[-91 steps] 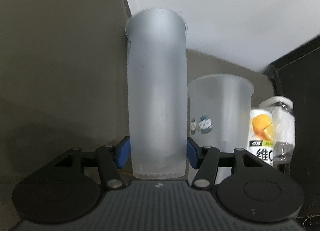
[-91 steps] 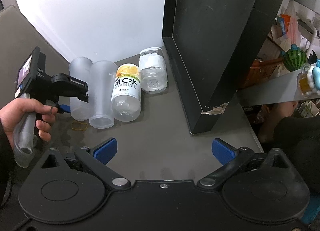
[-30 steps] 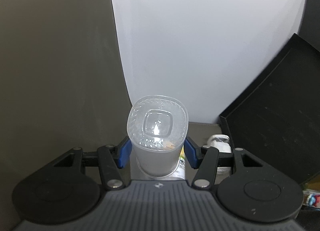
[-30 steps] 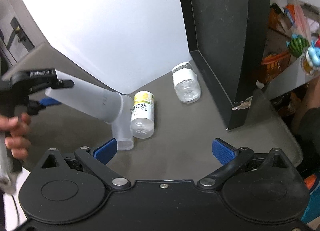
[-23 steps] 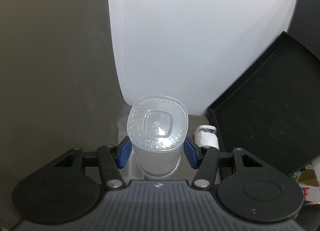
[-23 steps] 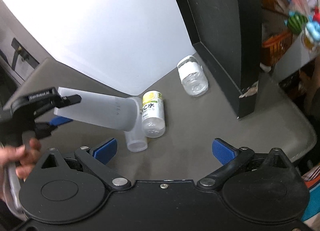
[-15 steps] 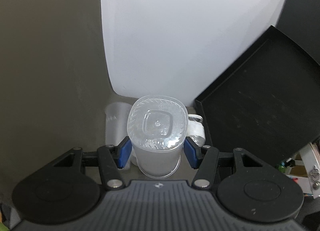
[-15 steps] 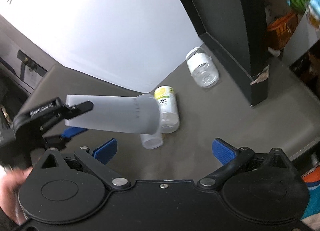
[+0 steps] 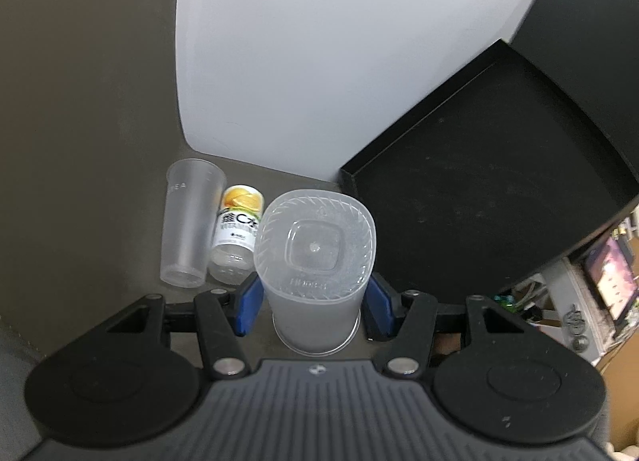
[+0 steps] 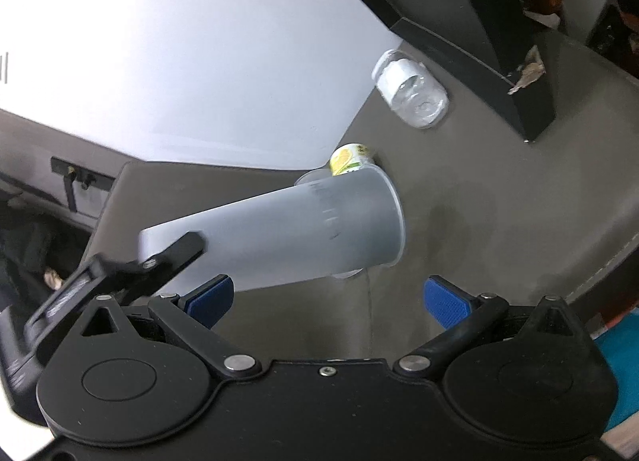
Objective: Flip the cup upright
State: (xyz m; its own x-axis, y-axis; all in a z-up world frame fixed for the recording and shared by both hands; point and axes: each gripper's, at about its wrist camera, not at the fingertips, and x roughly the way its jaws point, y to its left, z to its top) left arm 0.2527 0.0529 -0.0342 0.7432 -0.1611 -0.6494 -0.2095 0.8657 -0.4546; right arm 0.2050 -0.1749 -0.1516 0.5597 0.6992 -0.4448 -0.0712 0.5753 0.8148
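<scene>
My left gripper [image 9: 315, 303] is shut on a tall frosted plastic cup [image 9: 315, 257] near its base and holds it in the air above the grey table. In the left wrist view the cup's square-patterned bottom faces the camera. In the right wrist view the same cup [image 10: 287, 237] is tilted, its open mouth pointing right and down over the table, with the left gripper [image 10: 167, 257] clamped near its closed end. My right gripper [image 10: 327, 299] is open and empty, low in front of the cup.
A second frosted cup [image 9: 187, 225] and an orange-label vitamin bottle [image 9: 237, 233] lie side by side on the table [image 10: 499, 201]. A clear bottle with a white cap [image 10: 411, 89] lies near a black box [image 9: 499, 189]. A white wall panel stands behind.
The left gripper has swung the cup over the lying cup and bottle, so the table items now show left of it. The right gripper's view has tilted and come closer to the cup.
</scene>
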